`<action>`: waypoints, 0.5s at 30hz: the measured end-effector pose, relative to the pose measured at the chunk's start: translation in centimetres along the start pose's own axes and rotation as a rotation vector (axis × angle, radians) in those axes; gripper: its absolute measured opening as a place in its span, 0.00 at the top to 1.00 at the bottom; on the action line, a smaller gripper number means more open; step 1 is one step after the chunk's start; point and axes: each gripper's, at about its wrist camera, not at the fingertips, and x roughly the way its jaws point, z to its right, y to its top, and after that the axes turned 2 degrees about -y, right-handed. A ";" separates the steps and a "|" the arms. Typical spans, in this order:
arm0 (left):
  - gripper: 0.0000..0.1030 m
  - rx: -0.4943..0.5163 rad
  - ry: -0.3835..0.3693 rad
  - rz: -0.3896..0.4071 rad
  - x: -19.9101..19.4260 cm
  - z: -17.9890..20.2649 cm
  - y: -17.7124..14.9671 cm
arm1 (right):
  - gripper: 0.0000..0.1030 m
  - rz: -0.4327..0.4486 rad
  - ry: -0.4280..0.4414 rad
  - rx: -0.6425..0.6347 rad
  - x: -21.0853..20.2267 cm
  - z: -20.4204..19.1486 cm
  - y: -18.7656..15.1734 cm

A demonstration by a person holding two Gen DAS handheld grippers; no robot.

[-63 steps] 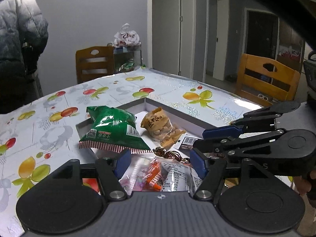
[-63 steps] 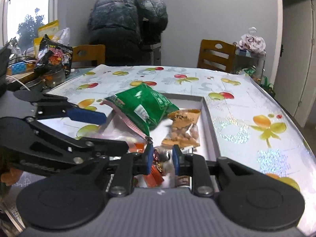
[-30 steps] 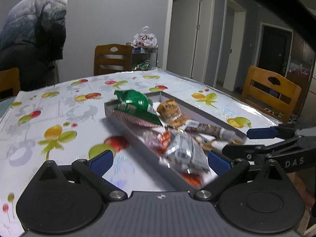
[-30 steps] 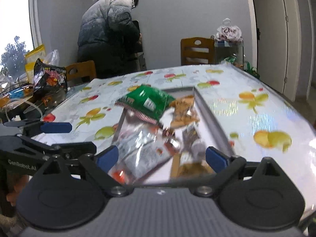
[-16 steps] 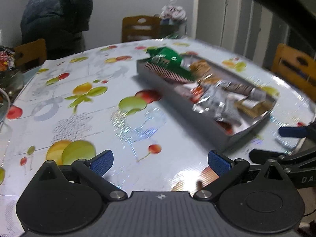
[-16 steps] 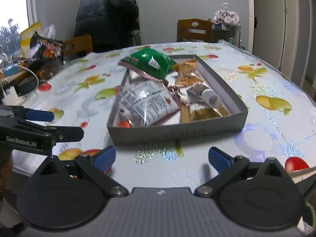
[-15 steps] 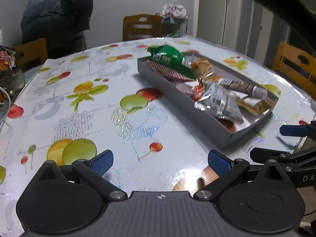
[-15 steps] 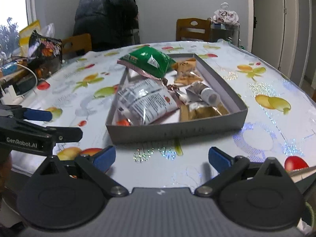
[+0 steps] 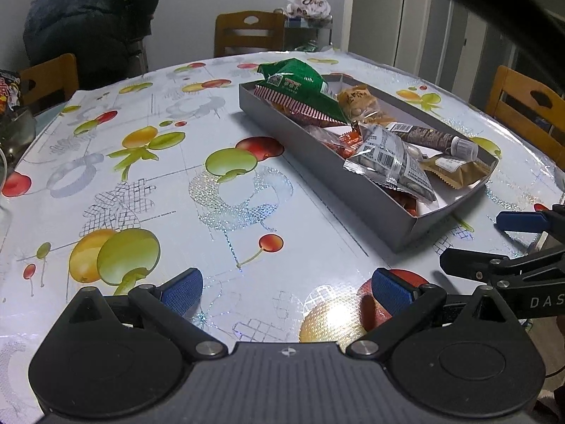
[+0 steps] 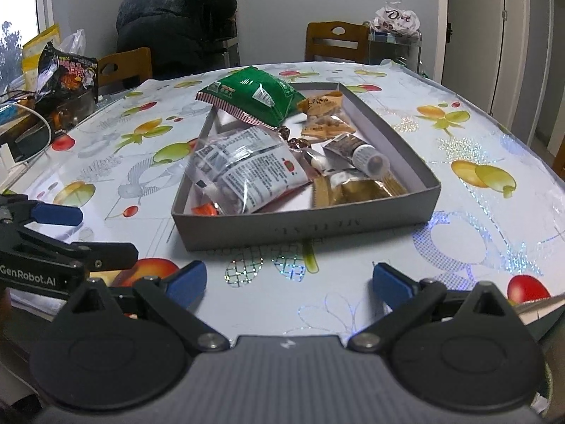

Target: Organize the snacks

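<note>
1. A room with grey walls, closed doors and wooden chairs (image 10: pixel 337 40) is seen; a person in a dark puffer jacket (image 10: pixel 176 10) stands at 11 o'clock behind the table.
2. The table (image 9: pixel 148 190) is covered by a glossy fruit-print cloth; clutter with a black snack bag (image 10: pixel 69 70) is seen at its 9 o'clock edge in the right wrist view.
3. A grey shallow box (image 10: pixel 303 226) is set on the cloth, at 12 o'clock from the right gripper and at 1 o'clock from the left gripper. All snacks are held inside it.
4. A green snack bag (image 10: pixel 254 95) is propped on the far left rim of the box, partly overhanging.
5. A silver printed pouch (image 10: pixel 247 173) is laid at the near left of the box, over orange wrappers.
6. An orange nut packet (image 10: pixel 325 115) is placed at the far right, just beside the green bag.
7. A gold wrapper (image 10: pixel 356 189) is laid in the near right corner; a brown tube-shaped snack (image 10: pixel 356 150) is placed just behind it.
8. The left gripper (image 9: pixel 286 291) is held spread wide, nothing between the blue pads, over bare cloth well short of the box.
9. The right gripper (image 10: pixel 287 282) is held spread wide too, empty, just short of the near wall of the box.
</note>
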 end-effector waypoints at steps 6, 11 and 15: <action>0.00 0.001 0.001 -0.003 0.1 0.0 0.0 | 0.01 -0.001 -0.001 -0.005 0.1 0.0 0.0; 0.00 0.006 0.001 -0.001 0.1 0.2 0.0 | 0.01 -0.001 -0.001 -0.006 0.1 -0.1 0.0; 0.00 0.012 0.001 -0.002 0.1 0.3 0.0 | 0.01 -0.001 -0.001 -0.005 0.1 -0.1 0.0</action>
